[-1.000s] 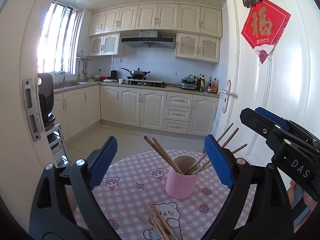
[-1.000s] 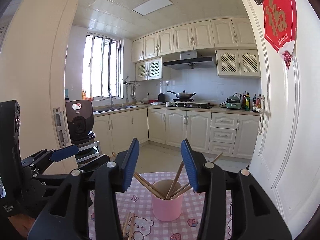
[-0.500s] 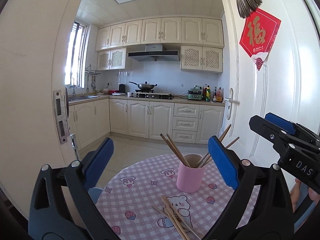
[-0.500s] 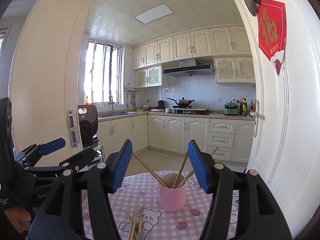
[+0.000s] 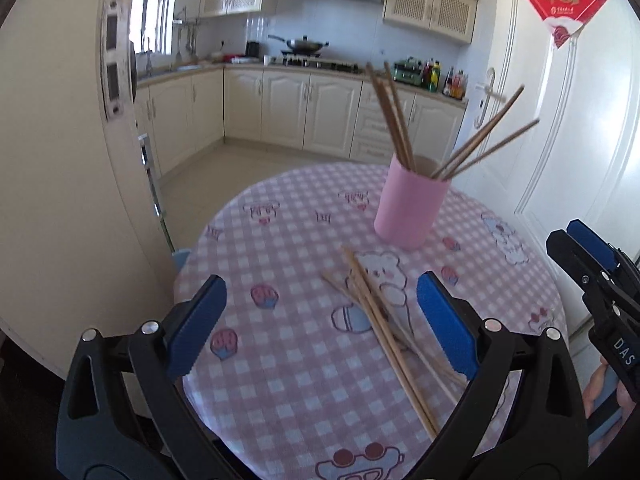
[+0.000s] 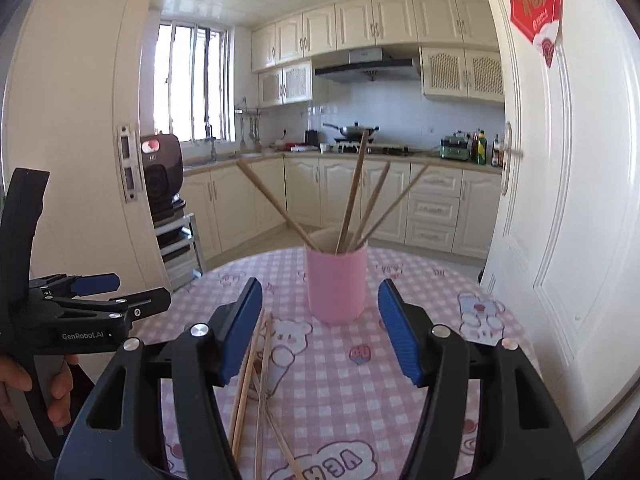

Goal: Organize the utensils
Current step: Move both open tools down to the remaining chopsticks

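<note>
Left black blue-padded gripper [image 5: 320, 320] gapes wide, empty; right gripper [image 6: 320, 330] half-open, empty, above loose wooden chopsticks [image 5: 384, 332] mid pink-checked round table [image 5: 280, 360].

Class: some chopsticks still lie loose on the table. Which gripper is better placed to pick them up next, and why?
Probably the left gripper: its open jaws frame the loose chopsticks, while the right gripper faces the pink cup.

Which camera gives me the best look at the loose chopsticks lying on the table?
The left wrist view: the loose chopsticks lie almost fully visible. In the right wrist view the loose chopsticks are partly hidden behind the right gripper.
</note>
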The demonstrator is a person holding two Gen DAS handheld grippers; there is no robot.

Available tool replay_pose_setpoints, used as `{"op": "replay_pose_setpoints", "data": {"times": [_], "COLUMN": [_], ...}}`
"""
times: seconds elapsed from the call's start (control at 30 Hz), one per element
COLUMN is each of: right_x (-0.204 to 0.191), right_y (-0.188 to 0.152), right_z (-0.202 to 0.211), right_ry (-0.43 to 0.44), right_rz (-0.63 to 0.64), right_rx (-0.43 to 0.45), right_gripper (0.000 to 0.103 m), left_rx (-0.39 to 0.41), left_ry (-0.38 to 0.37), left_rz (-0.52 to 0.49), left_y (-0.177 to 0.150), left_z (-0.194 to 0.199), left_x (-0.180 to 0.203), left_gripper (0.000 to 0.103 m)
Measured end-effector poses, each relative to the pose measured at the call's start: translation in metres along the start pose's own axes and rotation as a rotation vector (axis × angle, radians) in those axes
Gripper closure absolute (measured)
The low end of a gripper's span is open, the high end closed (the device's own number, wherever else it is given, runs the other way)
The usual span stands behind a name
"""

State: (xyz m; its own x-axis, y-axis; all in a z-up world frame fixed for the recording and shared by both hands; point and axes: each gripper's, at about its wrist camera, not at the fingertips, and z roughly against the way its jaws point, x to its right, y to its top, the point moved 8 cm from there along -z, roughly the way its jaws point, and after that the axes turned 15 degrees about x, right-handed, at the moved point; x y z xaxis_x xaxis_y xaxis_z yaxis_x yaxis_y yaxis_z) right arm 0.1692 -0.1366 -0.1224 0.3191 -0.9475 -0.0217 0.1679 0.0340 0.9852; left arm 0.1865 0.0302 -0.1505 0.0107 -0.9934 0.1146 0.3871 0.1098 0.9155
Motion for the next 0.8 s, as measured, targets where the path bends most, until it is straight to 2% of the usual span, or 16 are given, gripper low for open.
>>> {"op": "replay_pose_setpoints", "data": {"times": [0.17, 0.33, 0.5, 0.6, 0.7, 0.8], "right_x": [-0.010, -0.028, -0.037, -0.033, -0.028, -0.022], "right_y": [-0.048, -0.076, -0.093, -0.103, -0.105, -0.104], "right_z": [-0.026, -0.047, -0.062, -0.065, -0.064, -0.062], "right_ry": [0.071, 0.139, 0.156, 0.149, 0.156, 0.140], "right_rz": [-0.035, -0.044, -0.033, -0.014, -0.017, -0.007], "right_rx": [-0.203, -0.327, -0.409, -0.447, -0.449, -0.445], "right_gripper": [0.046, 0.049, 0.060, 0.060, 0.062, 0.062], "left_rx": [-0.090, -0.141, -0.156, -0.173, -0.187, -0.206], "left_ry": [0.020, 0.006, -0.012, -0.020, -0.022, -0.030], "left_rz": [0.047, 0.086, 0.052, 0.032, 0.007, 0.026], "left_y": [-0.036, -0.054, -0.058, -0.062, -0.067, -0.070], "left_z": [-0.016, -0.024, -0.031, -0.037, -0.044, -0.052], "left_x": [-0.012, -0.016, -0.004, 0.003, 0.008, 0.011], "left_gripper": [0.009, 0.009, 0.009, 0.009, 0.009, 0.009]}}
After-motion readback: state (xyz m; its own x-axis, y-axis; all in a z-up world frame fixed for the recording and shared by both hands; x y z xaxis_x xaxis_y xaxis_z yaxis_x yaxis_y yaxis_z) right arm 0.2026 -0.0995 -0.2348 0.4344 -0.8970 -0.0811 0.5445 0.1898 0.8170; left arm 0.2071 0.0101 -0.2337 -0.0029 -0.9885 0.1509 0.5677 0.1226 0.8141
